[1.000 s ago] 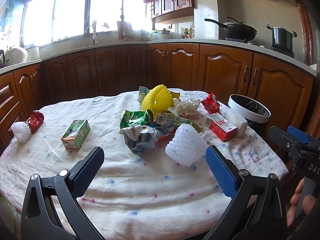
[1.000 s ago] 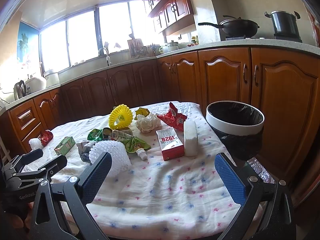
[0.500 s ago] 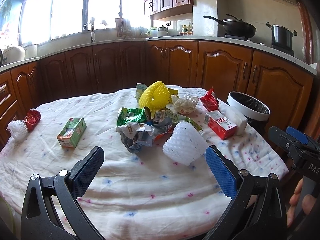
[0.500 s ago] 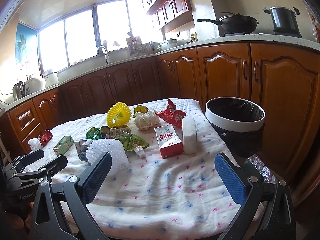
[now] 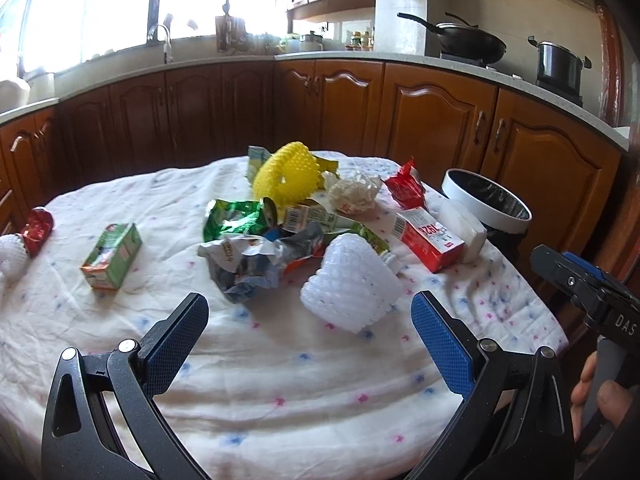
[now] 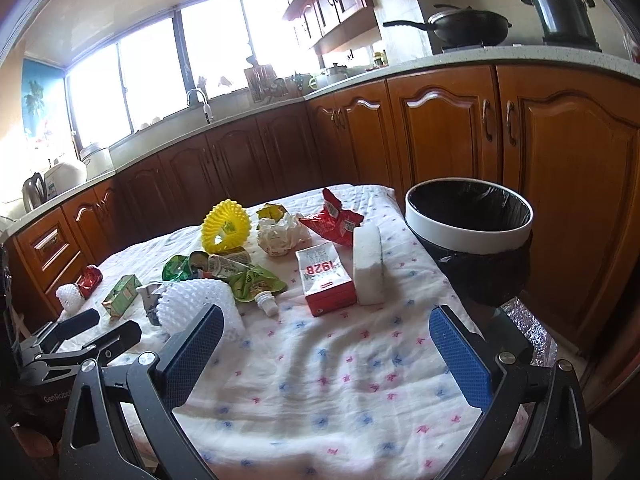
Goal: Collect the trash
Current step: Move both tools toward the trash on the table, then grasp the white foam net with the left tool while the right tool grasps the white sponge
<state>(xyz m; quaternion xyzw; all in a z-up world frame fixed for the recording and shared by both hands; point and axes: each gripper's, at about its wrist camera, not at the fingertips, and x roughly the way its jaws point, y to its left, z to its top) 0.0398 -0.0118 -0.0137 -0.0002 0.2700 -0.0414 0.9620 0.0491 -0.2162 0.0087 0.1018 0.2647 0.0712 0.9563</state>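
Observation:
Trash lies scattered on a table with a white dotted cloth (image 5: pixel 280 360). Nearest my left gripper (image 5: pixel 310 324) is a white foam net (image 5: pixel 352 284), just beyond its open, empty fingers. Behind it sit crumpled wrappers (image 5: pixel 256 260), a yellow foam net (image 5: pixel 288 176), a red carton (image 5: pixel 430 236) and a green carton (image 5: pixel 112 256). My right gripper (image 6: pixel 326 340) is open and empty over the cloth's near edge; the red carton (image 6: pixel 326 280) and a white foam block (image 6: pixel 368 266) lie ahead of it. A black-lined bin (image 6: pixel 470 220) with a white rim stands beside the table at right.
Brown kitchen cabinets (image 5: pixel 440 120) ring the table, with a wok (image 5: pixel 468 40) and pot (image 5: pixel 560 64) on the counter. A red wrapper (image 5: pixel 36 226) and a small white net (image 5: pixel 12 258) lie at the far left of the cloth. A hand (image 5: pixel 596 396) holds the right gripper's handle.
Both views have drifted slightly closer to the table and shifted a little; the trash has not moved and both grippers stay open.

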